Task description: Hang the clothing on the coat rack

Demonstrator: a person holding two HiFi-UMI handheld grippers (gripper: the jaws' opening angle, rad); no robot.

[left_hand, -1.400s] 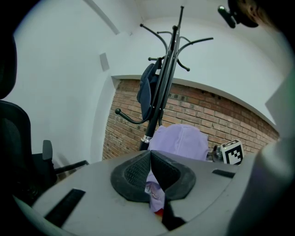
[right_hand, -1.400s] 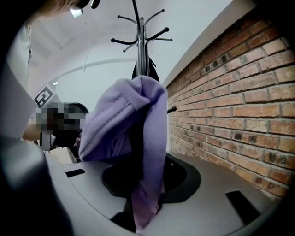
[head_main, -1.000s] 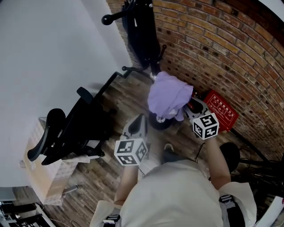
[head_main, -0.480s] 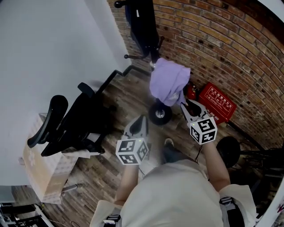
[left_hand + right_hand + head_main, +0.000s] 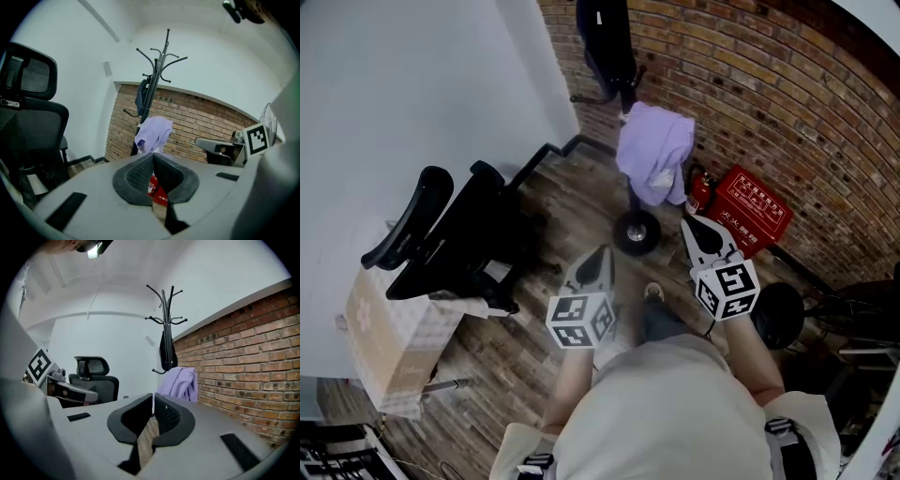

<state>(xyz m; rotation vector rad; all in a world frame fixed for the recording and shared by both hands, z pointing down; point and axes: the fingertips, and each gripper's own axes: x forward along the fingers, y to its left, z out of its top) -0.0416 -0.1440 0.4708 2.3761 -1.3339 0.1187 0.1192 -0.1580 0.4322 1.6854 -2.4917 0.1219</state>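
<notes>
A lavender garment [image 5: 653,150] hangs draped on a lower hook of the black coat rack [image 5: 636,232], which stands in the corner where the white wall meets the brick wall. A dark coat [image 5: 607,47] hangs higher on the same rack. My right gripper [image 5: 692,223] is short of the garment and apart from it; its jaws are closing, nearly together, with nothing between them. My left gripper [image 5: 600,255] is lower left of the rack, shut and empty. The garment [image 5: 153,135] and rack [image 5: 157,61] lie beyond the left gripper [image 5: 153,157]. The right gripper [image 5: 153,399] faces the garment [image 5: 180,383].
A black office chair [image 5: 441,244] stands at left beside a cardboard box [image 5: 384,337]. A red fire extinguisher [image 5: 698,192] and a red box [image 5: 748,211] sit against the brick wall. A round dark fan base [image 5: 778,314] is on the wood floor at right.
My right gripper has drawn back from the garment toward me and its jaws have come together. The garment stays on the rack. The left gripper has barely moved.
</notes>
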